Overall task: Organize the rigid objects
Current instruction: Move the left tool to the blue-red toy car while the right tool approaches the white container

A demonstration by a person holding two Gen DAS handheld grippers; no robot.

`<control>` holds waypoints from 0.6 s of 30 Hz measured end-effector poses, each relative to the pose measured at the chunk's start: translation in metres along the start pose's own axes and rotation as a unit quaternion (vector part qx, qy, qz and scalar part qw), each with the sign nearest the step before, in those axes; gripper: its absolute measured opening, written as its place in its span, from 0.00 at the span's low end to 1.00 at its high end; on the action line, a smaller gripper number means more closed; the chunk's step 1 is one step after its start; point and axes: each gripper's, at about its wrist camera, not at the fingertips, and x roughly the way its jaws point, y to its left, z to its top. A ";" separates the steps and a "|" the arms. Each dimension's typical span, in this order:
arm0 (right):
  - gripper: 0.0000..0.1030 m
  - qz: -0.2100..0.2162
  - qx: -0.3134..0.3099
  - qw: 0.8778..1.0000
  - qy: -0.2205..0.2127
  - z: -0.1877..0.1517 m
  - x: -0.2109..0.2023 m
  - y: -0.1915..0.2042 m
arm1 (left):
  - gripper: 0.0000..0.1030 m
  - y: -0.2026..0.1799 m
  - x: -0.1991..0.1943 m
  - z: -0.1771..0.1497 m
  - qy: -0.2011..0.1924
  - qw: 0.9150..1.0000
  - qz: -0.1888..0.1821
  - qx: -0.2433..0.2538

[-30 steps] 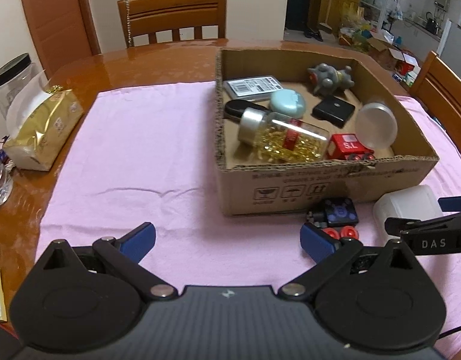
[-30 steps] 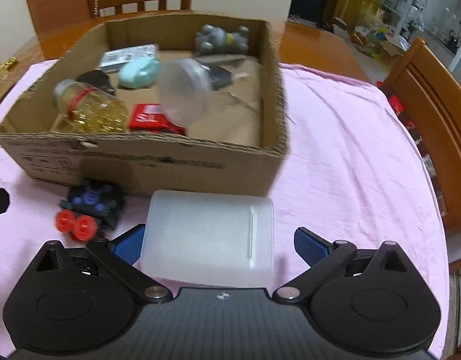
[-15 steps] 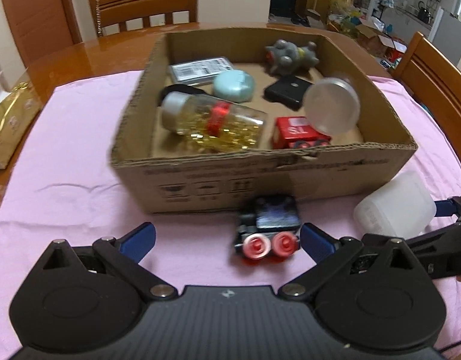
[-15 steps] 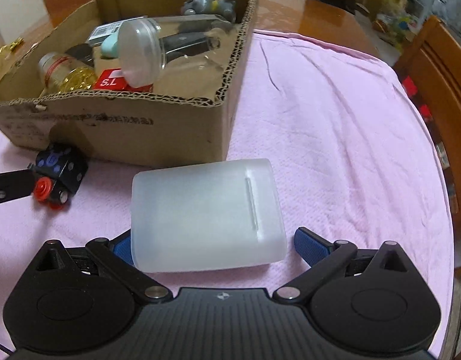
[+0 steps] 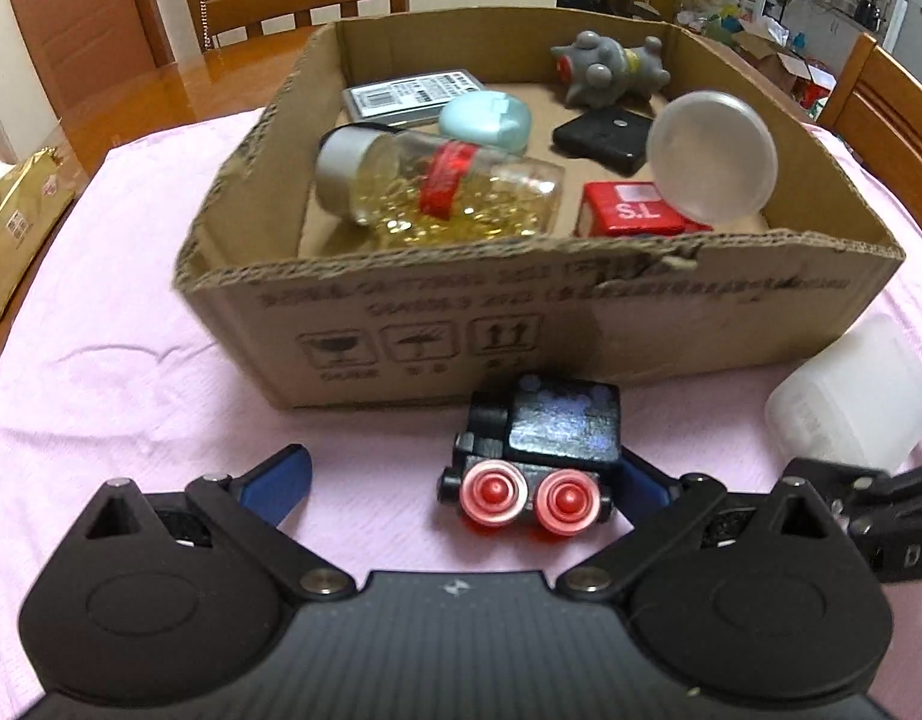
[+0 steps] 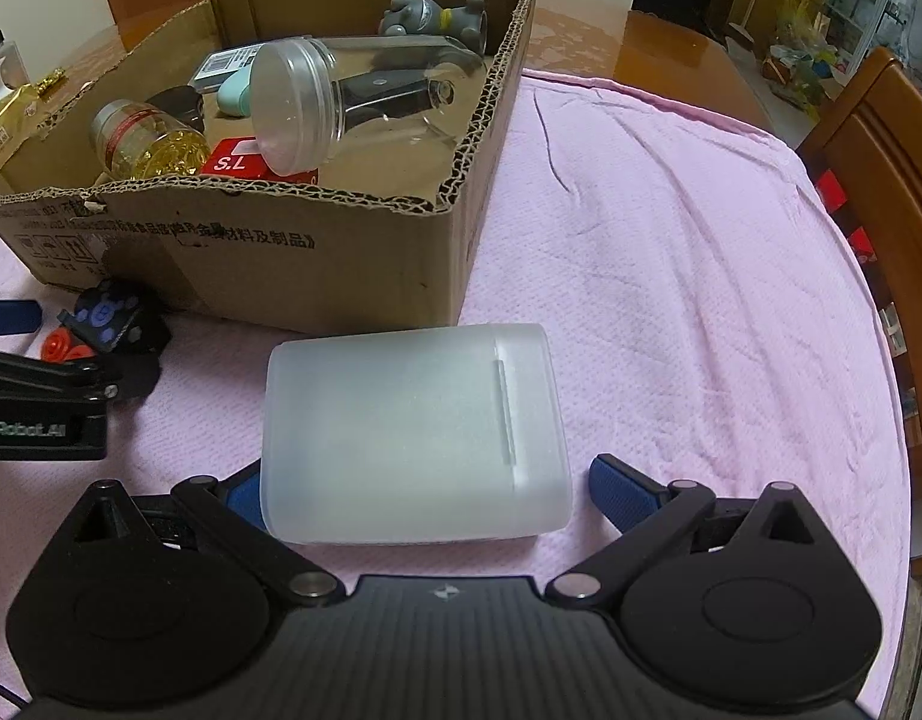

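left tool (image 5: 461,468): fingers apart, black toy car (image 5: 536,450) lower centre against the right finger, red wheels facing the camera | cardboard box (image 5: 521,312) just behind it | right tool (image 6: 425,489): fingers apart around frosted white container (image 6: 416,432), long axis across the gap

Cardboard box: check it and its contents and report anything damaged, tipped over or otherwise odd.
The box has a torn, ragged front rim, with a loose flap near its middle. Inside, the capsule bottle lies on its side, and the clear jar also lies tipped, lid end propped up on the red box. Nothing looks spilled.
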 end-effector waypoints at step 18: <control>1.00 -0.003 0.006 1.000 0.003 0.003 0.001 0.002 | 0.51 -0.015 -0.011 0.006 -0.016 0.998 -0.040 0.052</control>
